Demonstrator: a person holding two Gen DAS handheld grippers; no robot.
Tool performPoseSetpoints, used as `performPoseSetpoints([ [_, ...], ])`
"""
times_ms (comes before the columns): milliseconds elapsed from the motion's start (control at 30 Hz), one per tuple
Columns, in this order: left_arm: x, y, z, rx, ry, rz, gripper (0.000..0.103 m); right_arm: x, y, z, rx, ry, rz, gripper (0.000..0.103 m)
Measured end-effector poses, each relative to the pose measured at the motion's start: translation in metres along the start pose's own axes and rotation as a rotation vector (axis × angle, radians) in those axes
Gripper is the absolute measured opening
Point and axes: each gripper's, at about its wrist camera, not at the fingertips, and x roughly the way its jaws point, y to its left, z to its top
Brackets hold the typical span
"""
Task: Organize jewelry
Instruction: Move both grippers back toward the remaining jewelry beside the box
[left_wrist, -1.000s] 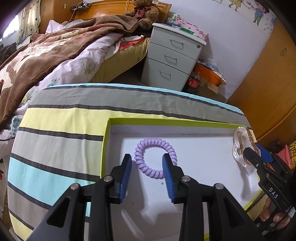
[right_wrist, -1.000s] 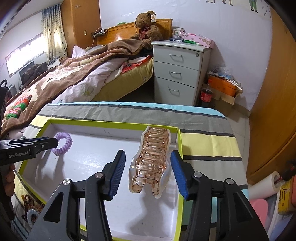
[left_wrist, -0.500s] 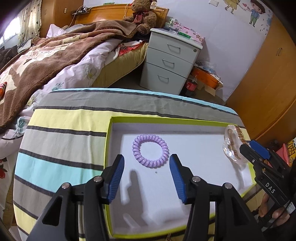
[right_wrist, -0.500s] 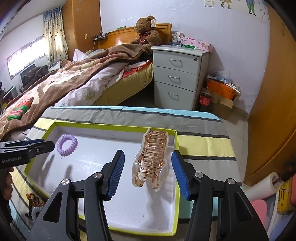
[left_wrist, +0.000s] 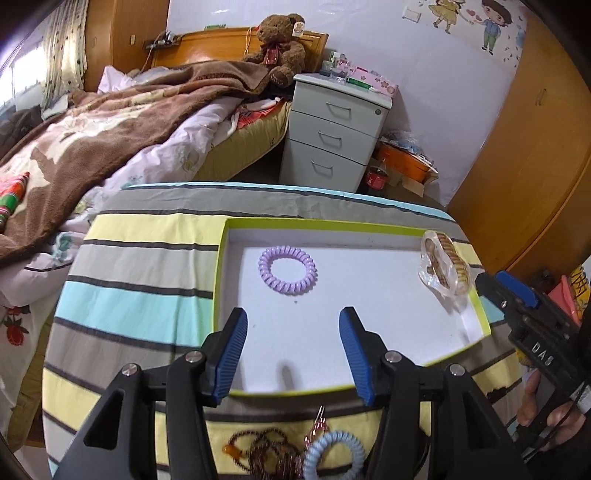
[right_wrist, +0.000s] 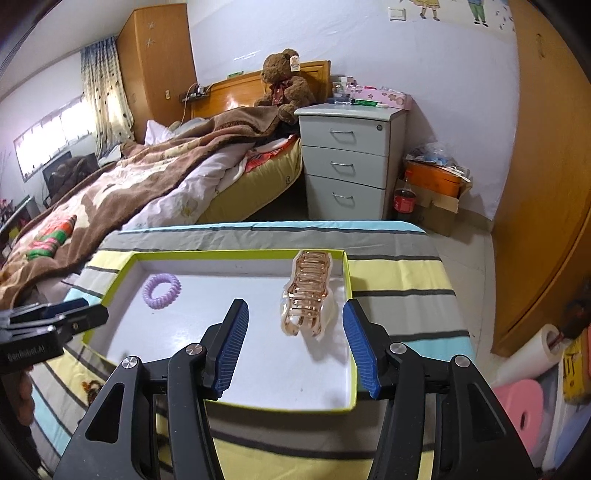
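The purple spiral hair tie (left_wrist: 287, 274) and the amber hair claw (right_wrist: 308, 297) lie well apart inside the green-rimmed tray (left_wrist: 406, 231) on the striped counter (left_wrist: 140, 280). Left gripper (left_wrist: 293, 354) and right gripper (right_wrist: 293, 349) hover above, jaws released, grasping nothing.

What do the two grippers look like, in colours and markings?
Both are black plastic with silver screws and blue ribbed pads. The left gripper carries white lettering, seen from the right wrist view. The right gripper reads "DAS" on its side in the left wrist view.
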Motion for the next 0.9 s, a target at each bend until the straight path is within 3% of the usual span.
performPoseSetpoints([
  [500,-0.05,-0.002,-0.045,0.027,-0.058,0.068,0.054,-0.064,0.017,-0.031,0.004,-0.073,-0.003,0.054],
  [900,-0.069,0.001,-0.087,0.066,-0.076,0.108,0.054,-0.083,0.014,-0.073,0.023,-0.05,-0.022,0.054],
])
